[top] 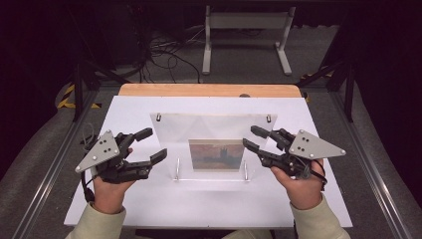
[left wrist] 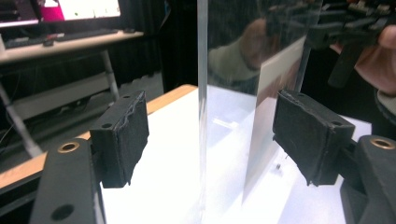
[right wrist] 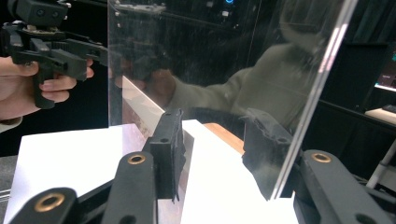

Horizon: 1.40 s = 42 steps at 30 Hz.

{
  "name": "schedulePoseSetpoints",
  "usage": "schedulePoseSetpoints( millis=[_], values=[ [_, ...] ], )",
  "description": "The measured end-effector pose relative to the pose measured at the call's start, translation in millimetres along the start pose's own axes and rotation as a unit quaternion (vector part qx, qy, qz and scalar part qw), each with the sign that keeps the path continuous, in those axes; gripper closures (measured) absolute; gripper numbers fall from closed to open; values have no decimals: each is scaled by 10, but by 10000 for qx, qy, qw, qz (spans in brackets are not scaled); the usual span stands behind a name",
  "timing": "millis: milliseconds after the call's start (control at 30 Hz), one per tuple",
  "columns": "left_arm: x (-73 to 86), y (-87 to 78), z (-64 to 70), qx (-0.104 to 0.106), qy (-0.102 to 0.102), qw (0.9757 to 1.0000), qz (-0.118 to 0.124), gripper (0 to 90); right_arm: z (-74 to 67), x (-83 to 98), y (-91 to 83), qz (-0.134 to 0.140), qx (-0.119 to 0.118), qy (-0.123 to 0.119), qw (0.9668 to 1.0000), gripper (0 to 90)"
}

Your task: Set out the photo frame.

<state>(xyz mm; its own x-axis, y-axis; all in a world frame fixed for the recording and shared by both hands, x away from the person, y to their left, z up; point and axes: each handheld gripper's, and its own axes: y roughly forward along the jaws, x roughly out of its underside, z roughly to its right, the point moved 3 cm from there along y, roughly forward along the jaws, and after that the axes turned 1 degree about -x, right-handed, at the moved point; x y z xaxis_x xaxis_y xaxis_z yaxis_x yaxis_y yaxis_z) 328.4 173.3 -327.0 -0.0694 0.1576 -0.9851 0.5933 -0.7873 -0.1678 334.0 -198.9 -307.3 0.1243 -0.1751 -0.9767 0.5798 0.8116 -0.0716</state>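
The clear acrylic frame point(top: 211, 144) is straddled at each side edge by the left tool point(top: 152, 145) and right tool point(top: 253, 138), both open; gripping and lifting are judged outstanding.

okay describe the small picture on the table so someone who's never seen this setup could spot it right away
Start at the white board covering the table, then find the clear plastic frame standing in its middle between the two grippers. The picture sits low in that frame: a small print, orange above and blue-green below, the one coloured thing there.

place: lab | cues: floor cables point(top: 164, 55); hazard tape point(top: 67, 97); monitor point(left wrist: 79, 8)
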Motion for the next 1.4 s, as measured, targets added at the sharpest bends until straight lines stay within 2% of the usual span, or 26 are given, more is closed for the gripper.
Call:
schedulePoseSetpoints(
  millis=[233,467,567,767,933,1033,1167,1233,1400],
  values=[
    [167,-53,-55,-136,-112,9993,-319,255,115,113,122,-216,37,51,9997,495],
    [362,-118,-166,-268,-335,9972,-620,241,208,207,198,-334,74,188,9992,489],
    [410,-134,-204,-296,-419,9963,-684,237,263,245,226,-391,168,227,9988,461],
    [472,-142,-254,-336,-508,9954,-743,232,317,315,253,-438,209,344,9982,454],
    [503,-154,-268,-342,-519,9949,-800,219,294,312,248,-421,224,328,9983,364],
    [526,-172,-278,-333,-504,9948,-822,211,276,284,205,-428,250,265,9984,305],
    [562,-215,-303,-358,-505,9947,-822,194,277,260,68,-591,234,300,9975,221],
    [576,-234,-312,-368,-503,9948,-811,191,281,261,25,-624,238,313,9973,217],
    [640,-283,-346,-431,-491,9944,-828,173,333,284,-241,-745,414,359,9957,191]
  ],
)
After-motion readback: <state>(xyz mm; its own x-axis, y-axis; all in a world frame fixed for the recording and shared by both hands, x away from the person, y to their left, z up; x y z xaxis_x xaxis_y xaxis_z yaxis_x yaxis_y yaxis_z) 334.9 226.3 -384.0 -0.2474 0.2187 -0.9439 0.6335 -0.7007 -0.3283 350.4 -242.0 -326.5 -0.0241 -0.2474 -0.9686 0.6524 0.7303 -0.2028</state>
